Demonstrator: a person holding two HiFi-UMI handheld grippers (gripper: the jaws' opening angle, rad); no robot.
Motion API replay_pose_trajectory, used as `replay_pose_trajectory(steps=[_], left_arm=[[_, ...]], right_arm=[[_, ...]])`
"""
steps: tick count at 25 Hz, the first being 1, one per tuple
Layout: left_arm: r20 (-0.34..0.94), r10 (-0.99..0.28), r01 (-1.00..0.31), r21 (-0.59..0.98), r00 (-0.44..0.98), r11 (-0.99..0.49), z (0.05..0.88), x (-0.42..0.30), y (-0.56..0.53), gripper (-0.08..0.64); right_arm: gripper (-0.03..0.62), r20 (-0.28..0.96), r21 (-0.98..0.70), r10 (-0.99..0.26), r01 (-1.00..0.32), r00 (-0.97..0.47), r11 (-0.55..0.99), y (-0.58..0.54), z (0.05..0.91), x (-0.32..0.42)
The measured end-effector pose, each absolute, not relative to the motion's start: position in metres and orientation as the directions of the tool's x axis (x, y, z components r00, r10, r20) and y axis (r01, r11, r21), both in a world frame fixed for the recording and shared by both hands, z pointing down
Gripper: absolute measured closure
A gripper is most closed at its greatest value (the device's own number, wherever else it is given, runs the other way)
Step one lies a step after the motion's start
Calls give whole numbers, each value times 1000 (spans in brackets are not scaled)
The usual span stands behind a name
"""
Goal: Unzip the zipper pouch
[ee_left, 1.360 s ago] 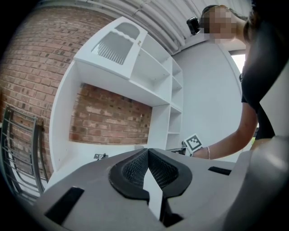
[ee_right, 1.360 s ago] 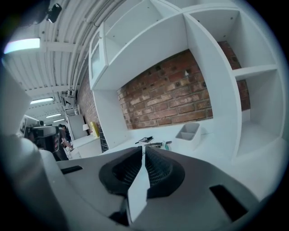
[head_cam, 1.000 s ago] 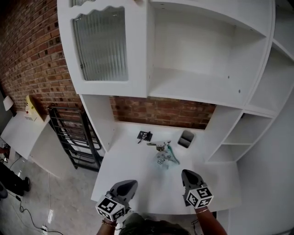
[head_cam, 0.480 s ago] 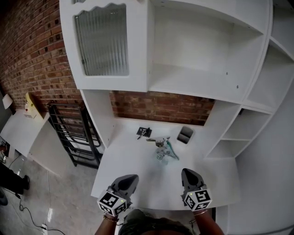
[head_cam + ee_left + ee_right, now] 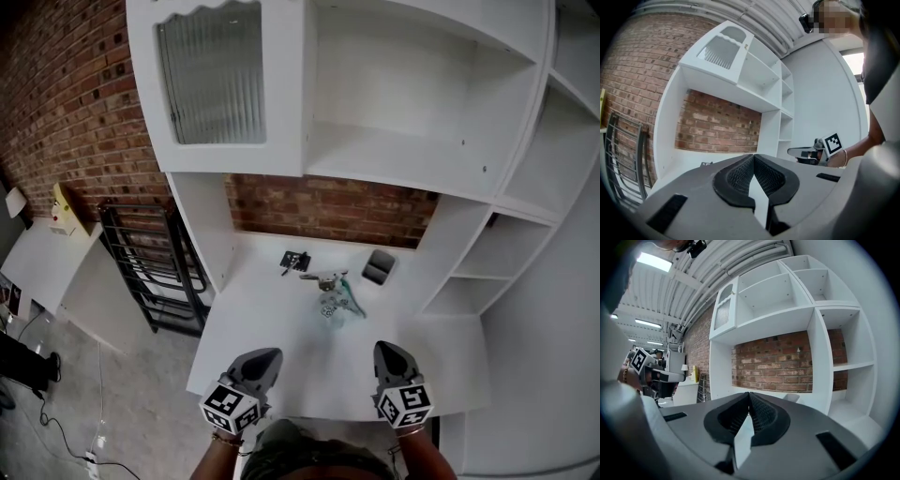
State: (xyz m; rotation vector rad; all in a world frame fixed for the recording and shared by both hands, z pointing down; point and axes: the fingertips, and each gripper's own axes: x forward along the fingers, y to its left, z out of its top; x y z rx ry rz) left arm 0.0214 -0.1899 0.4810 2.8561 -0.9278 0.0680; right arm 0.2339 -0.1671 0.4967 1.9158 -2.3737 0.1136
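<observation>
The zipper pouch point(image 5: 331, 307) is a small clear bag with a teal strip. It lies near the middle of the white desk point(image 5: 267, 342), well beyond both grippers. My left gripper point(image 5: 266, 357) hovers over the desk's front edge at the left, its jaws pressed together with nothing between them. My right gripper point(image 5: 383, 350) hovers at the front right, likewise shut and empty. In the left gripper view the left gripper point(image 5: 753, 157) points level at the brick back wall. The right gripper point(image 5: 749, 394) also faces that wall in its own view. The pouch is hidden in both gripper views.
Behind the pouch lie a small black object point(image 5: 295, 260), a metal piece point(image 5: 324, 278) and a dark grey box point(image 5: 380, 268). White shelves point(image 5: 403, 159) and a glass-door cabinet point(image 5: 214, 80) rise above the desk. A black rack point(image 5: 150, 272) stands left of it.
The right gripper has shifted slightly over the desk's front edge. The left gripper has stayed where it was. Both stay shut, and the pouch has not moved.
</observation>
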Motion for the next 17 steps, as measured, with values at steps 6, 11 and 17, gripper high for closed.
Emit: replay_pose_trajectory(steps=[6, 11, 17], left_arm=[[91, -586, -593, 119, 805, -797, 485, 19, -189, 557], [88, -586, -592, 108, 806, -799, 483, 19, -189, 557], [95, -579, -586, 95, 810, -805, 485, 22, -187, 557]], right_arm=[[591, 121, 10, -971, -978, -205, 208, -162, 499, 235], [591, 127, 22, -971, -978, -205, 209, -161, 501, 236], [591, 130, 19, -969, -976, -211, 215, -159, 505, 236]])
